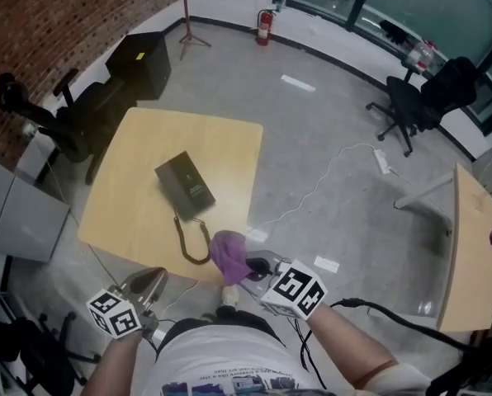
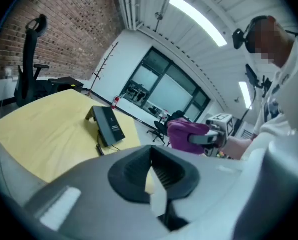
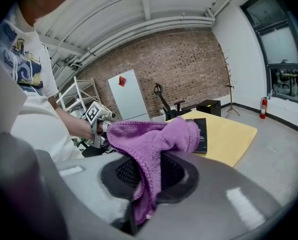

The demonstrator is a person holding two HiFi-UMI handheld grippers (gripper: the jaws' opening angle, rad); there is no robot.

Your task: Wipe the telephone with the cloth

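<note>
A black telephone (image 1: 185, 185) lies on the yellow wooden table (image 1: 139, 151), its coiled cord (image 1: 190, 243) trailing toward the near edge. My right gripper (image 1: 252, 267) hovers just off the table's near right corner, shut on a purple cloth (image 1: 229, 255) that bunches over its jaws. In the right gripper view the cloth (image 3: 149, 140) drapes down between the jaws, with the telephone (image 3: 201, 134) beyond it. My left gripper (image 1: 151, 281) is held low near my body, off the table's near edge, shut and empty. The left gripper view shows the telephone (image 2: 108, 125) ahead and the cloth (image 2: 185, 134) to the right.
A black office chair (image 1: 74, 115) and a dark cabinet (image 1: 144, 61) stand behind the table on the left. Another chair (image 1: 418, 99) and a second table (image 1: 475, 250) are at the right. A white cable (image 1: 327, 178) runs across the grey floor.
</note>
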